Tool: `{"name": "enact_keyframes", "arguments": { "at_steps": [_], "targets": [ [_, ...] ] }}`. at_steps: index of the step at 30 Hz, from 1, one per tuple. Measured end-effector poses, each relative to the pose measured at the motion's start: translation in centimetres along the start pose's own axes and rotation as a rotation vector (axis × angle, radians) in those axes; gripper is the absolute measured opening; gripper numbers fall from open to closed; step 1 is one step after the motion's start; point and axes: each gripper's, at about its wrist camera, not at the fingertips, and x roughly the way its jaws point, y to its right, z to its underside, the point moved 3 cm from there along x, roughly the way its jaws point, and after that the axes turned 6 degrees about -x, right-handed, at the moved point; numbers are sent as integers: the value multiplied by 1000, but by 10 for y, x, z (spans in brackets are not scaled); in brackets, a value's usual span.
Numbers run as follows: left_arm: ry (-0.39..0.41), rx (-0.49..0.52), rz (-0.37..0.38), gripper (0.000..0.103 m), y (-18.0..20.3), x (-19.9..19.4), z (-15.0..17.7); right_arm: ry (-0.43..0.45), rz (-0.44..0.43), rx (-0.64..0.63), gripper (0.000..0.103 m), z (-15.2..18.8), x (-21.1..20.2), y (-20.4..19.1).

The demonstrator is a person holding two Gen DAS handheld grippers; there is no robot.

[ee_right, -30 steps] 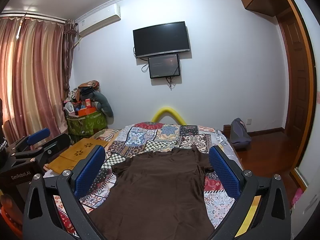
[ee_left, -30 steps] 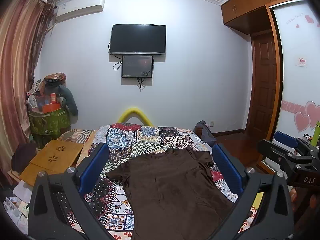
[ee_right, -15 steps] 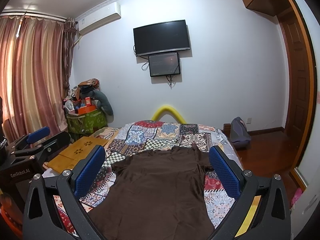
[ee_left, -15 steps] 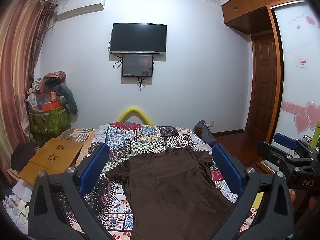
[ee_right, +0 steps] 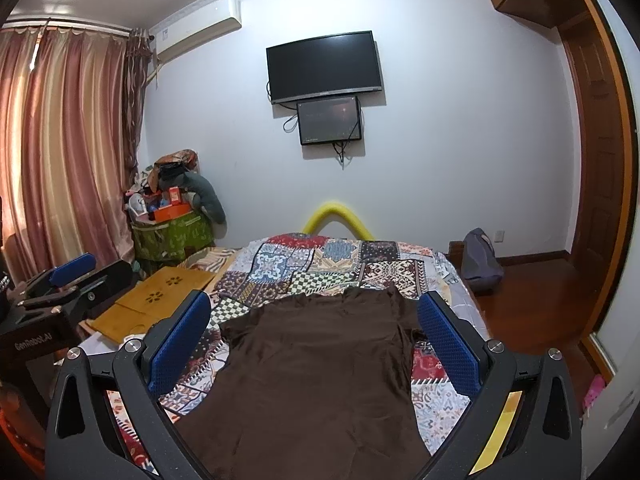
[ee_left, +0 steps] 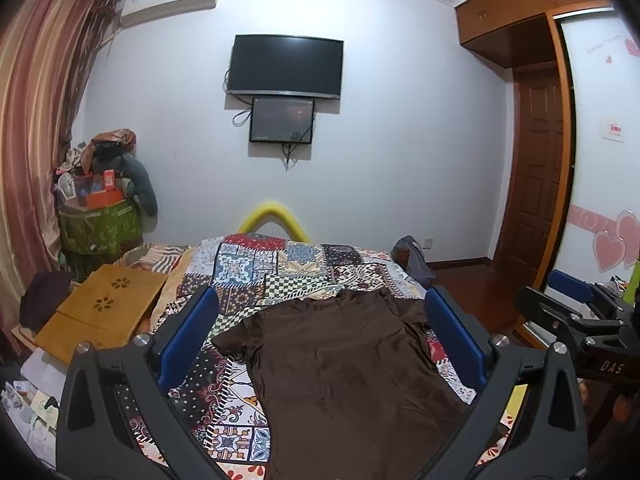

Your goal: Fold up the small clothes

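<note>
A dark brown T-shirt (ee_left: 344, 376) lies spread flat on the patchwork bedspread (ee_left: 280, 268), collar towards the far wall. It also shows in the right wrist view (ee_right: 320, 372). My left gripper (ee_left: 320, 316) is open and empty, held above the near part of the shirt. My right gripper (ee_right: 314, 312) is open and empty too, held above the shirt. The right gripper shows at the right edge of the left wrist view (ee_left: 576, 312). The left gripper shows at the left edge of the right wrist view (ee_right: 60, 284).
A wooden lap table (ee_left: 100, 316) lies left of the bed. A green basket piled with things (ee_left: 100, 224) stands in the far left corner by the curtain. A grey bag (ee_right: 480, 264) sits on the wooden floor to the right. A TV (ee_left: 286, 66) hangs on the far wall.
Both grippers have tilted up very slightly; the scene sits a little lower in view. The shirt has not moved.
</note>
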Motion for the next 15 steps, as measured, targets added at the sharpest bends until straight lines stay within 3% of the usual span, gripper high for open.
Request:
{"name": "enact_keyframes", "arguments": {
  "at_steps": [10,15],
  "targets": [
    [-94,-24,-75,103,-38,75,-4,-42,22,-30,103,4,55,13],
    [-163,20,-157,103,-60,129,-3,-92,-35,-7,103,3,94,28]
  ]
}}
